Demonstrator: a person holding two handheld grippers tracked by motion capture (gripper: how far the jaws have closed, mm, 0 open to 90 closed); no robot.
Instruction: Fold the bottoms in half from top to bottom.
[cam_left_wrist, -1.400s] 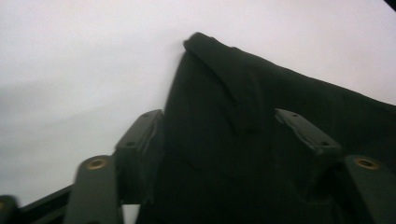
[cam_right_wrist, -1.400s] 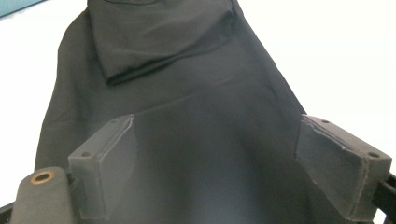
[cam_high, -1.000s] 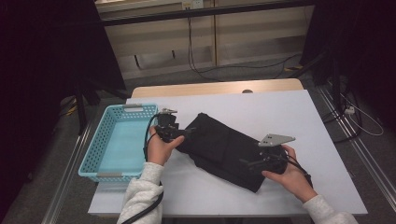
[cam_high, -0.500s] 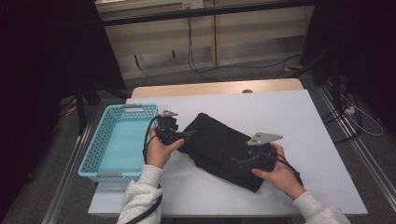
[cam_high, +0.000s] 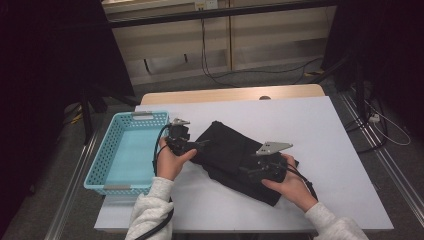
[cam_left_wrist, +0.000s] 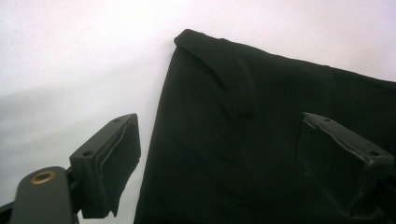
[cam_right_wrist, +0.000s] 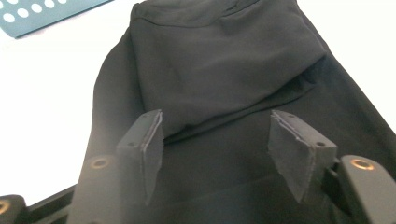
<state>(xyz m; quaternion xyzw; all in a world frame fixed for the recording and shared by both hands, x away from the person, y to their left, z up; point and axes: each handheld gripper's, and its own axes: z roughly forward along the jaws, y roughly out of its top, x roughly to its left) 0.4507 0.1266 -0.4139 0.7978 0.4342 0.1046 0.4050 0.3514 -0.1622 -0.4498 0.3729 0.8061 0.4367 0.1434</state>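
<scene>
A black folded cloth (cam_high: 232, 147) lies slantwise in the middle of the white table (cam_high: 325, 130). My left gripper (cam_high: 202, 145) is at the cloth's left end and stands open. In the left gripper view one jaw hangs over bare table and the other over the cloth (cam_left_wrist: 243, 121), whose edge runs between them. My right gripper (cam_high: 248, 170) sits over the cloth's lower right part. Its jaws have just been closing. They still stand apart in the right gripper view, over a folded layer of the cloth (cam_right_wrist: 219, 60), and the pads (cam_right_wrist: 152, 140) do not press on it.
A light blue plastic basket (cam_high: 100, 165) stands on the table's left side, close to my left hand, and its corner (cam_right_wrist: 42, 14) shows in the right gripper view. Bare table lies right of and beyond the cloth. Cables trail on the floor behind.
My right gripper has slid leftward onto the cloth and its jaws have narrowed. The left gripper and the cloth have stayed in place.
</scene>
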